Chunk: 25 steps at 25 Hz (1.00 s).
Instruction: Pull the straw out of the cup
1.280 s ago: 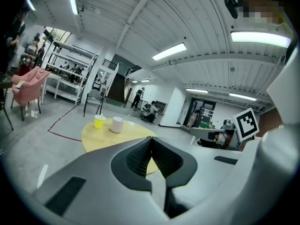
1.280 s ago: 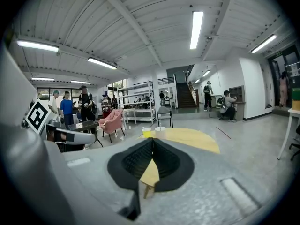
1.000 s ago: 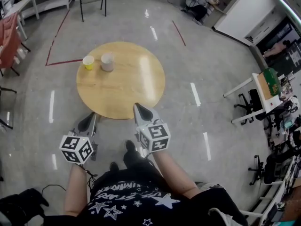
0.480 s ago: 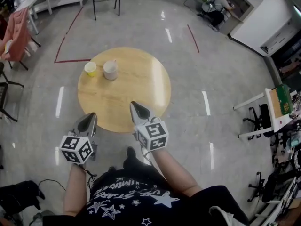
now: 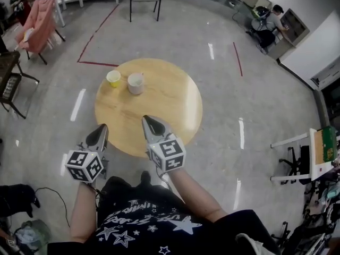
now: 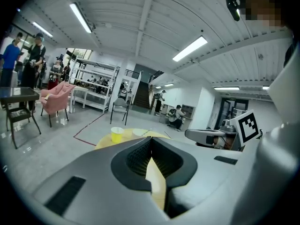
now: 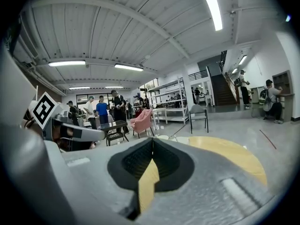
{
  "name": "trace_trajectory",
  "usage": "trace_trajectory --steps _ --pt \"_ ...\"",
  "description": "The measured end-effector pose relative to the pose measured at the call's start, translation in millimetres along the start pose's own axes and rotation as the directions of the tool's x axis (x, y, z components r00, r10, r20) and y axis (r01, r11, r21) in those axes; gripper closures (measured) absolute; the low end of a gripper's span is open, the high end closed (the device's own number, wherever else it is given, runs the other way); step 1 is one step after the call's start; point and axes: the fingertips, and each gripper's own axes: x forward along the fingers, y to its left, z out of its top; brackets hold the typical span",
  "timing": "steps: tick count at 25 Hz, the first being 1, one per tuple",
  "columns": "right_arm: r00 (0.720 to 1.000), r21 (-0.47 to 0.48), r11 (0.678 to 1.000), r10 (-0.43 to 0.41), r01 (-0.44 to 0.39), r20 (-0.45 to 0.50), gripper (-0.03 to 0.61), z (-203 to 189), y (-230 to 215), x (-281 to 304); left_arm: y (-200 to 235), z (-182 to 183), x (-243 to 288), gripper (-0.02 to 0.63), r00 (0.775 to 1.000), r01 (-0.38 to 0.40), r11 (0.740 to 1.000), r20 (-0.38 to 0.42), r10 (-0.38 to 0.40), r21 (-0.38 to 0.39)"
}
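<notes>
At the far left edge of the table (image 5: pixel 175 105), head view, a white cup (image 5: pixel 136 83) stands just beside a yellow cup (image 5: pixel 113 78); its straw is too small to confirm. The left gripper (image 5: pixel 102 127) and right gripper (image 5: pixel 146 119) hang at the near edge, well apart from the cups. Left gripper view: jaws closed, empty. Right gripper view: the same. Advised: open the jaws before reaching, steady the cup, pinch the straw high, draw along its axis. No writing reads clearly.

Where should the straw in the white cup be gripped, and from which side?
Grip the straw by its free end, leaning out above the rim of the white cup, from above on the near side; the yellow cup stands close on its left.
</notes>
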Motion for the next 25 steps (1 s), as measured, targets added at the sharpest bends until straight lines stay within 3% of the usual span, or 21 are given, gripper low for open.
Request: trace_trajectory --steps 9,20,25 --pt "0.999 -0.007 0.999 0.036 -0.036 -0.015 0.578 10.2 29.3 69.1 63.5 17.8 2.8 0.607 0.999 -0.040 0.999 -0.007 0.040 -0.026" --pt "0.999 -0.030 0.999 -0.028 0.027 -0.044 0.578 18.0 38.3 171.5 156.5 47.3 51.6 0.607 0.999 0.022 0.999 -0.031 -0.023 -0.026" --pt "0.994 -0.039 0.999 -0.016 0.011 -0.105 0.577 5.3 47.5 214.3 193.5 49.5 67.8 0.607 0.998 0.037 0.999 -0.052 -0.039 -0.037"
